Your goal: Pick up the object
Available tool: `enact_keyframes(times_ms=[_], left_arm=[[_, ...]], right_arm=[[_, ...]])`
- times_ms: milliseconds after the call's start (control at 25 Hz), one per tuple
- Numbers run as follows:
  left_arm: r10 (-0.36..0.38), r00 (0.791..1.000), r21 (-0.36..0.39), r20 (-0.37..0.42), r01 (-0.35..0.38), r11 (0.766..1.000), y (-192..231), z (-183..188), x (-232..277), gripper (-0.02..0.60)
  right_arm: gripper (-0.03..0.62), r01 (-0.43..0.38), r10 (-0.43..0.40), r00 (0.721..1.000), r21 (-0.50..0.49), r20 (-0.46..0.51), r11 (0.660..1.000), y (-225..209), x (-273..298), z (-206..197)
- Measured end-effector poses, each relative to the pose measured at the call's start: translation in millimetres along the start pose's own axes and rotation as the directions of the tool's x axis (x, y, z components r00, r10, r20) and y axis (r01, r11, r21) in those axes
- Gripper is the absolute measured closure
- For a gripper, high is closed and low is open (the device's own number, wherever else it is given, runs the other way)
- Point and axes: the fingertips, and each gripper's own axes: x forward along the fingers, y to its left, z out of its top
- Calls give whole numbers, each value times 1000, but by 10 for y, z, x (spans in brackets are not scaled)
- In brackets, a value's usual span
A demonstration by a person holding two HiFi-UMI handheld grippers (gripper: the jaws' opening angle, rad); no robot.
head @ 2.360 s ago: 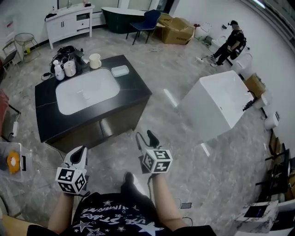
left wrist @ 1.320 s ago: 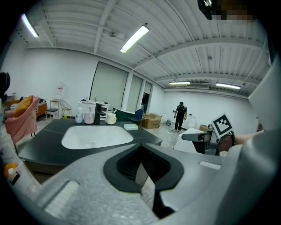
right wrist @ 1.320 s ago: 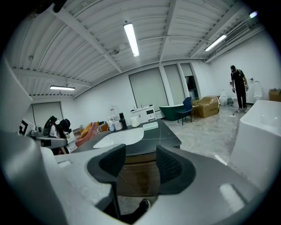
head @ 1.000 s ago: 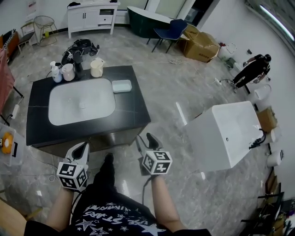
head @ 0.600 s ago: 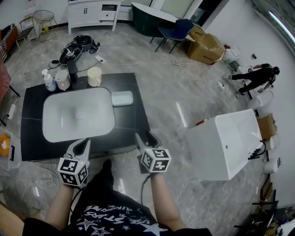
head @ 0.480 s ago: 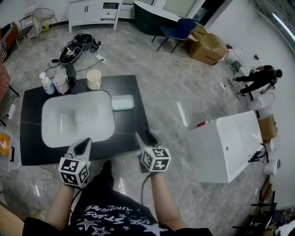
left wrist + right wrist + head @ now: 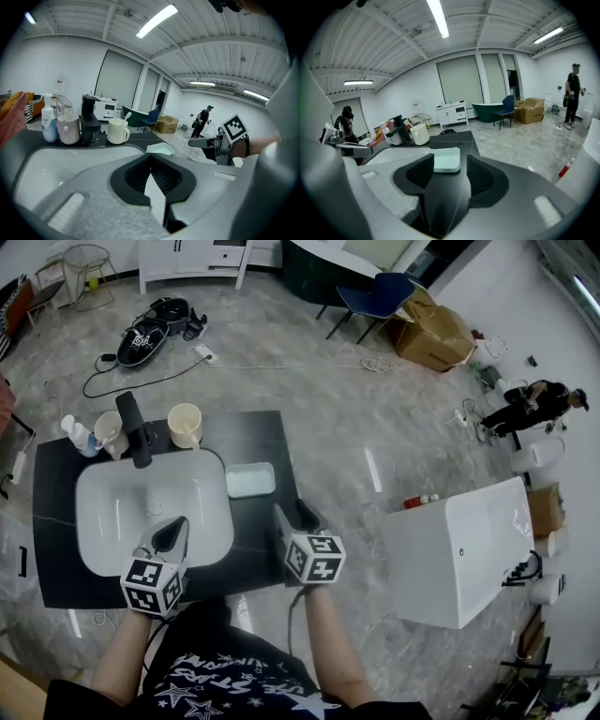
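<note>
Obj = pale shallow tray, prob. a ceramic or plastic soap dish. Judged light, rigid and glossy, so likely slick; could chip if dropped. Best hold: across one rim, pads over the lip.

Tray lies flat on black counter near centre of head view, just right of white basin.

Right gripper: jaws apart, empty. Tray is framed between them in its own view but lies ahead, no contact.

Left gripper: jaws together, nothing held. Sits lower left over basin edge, apart from tray.

black counter, white basin, pale green tray, cream mug, blue chair.
</note>
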Motion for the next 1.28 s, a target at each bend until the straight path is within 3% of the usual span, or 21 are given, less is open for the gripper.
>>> enact_keyframes(times_ms=[360,560,920,1280], left_arm=[[-12,1000,-8,-23,12,1000,268,110,476,574],[1,999,4,-36,-1,1000,333,63,592,574],[7,998,-34,-63,-9,999,417,-6,667,574],[13,998,-60,-68,-17,998,436,-49,648,572]], right_arm=[[373,39,-40,997,-24,-67,999,-144,652,128],[427,27,-33,991,-48,-129,999,-134,909,57],[457,32,-48,974,-77,-220,997,-182,1146,-91],[560,57,-85,961,-112,-262,992,-249,1212,-199]])
